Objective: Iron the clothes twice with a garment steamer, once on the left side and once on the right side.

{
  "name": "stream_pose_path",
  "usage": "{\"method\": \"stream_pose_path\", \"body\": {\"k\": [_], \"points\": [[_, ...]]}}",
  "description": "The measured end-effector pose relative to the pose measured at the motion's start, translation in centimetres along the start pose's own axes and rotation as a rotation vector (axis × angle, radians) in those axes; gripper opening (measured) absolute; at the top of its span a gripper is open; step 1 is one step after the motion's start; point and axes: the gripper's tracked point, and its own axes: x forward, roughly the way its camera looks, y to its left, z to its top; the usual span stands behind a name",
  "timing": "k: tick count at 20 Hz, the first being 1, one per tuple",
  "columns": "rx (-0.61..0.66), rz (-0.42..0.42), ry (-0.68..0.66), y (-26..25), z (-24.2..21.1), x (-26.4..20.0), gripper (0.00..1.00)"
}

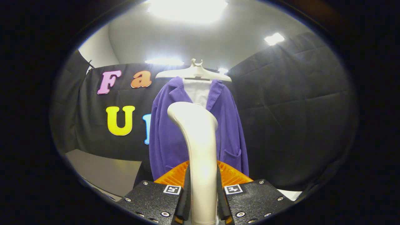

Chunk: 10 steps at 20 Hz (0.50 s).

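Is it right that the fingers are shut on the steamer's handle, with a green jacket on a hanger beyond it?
Not quite. In the gripper view the jacket is purple, not green. The rest holds: the fingers press both sides of the steamer handle, and the jacket hangs on a hanger beyond it.

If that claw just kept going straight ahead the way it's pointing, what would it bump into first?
Probably the purple jacket on its hanger. The claw is shut on the white steamer, whose head sticks out ahead of the fingers, so that head would likely touch the cloth first. The gap between them is hard to judge.
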Motion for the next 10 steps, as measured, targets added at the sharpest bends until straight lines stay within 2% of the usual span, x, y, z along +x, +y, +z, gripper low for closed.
{"method": "stream_pose_path", "body": {"k": [6,10], "points": [[0.014,-0.069,-0.085,-2.8,6.0,5.6,0.36],[0.019,-0.117,-0.108,-4.5,8.0,9.7,0.36]]}}
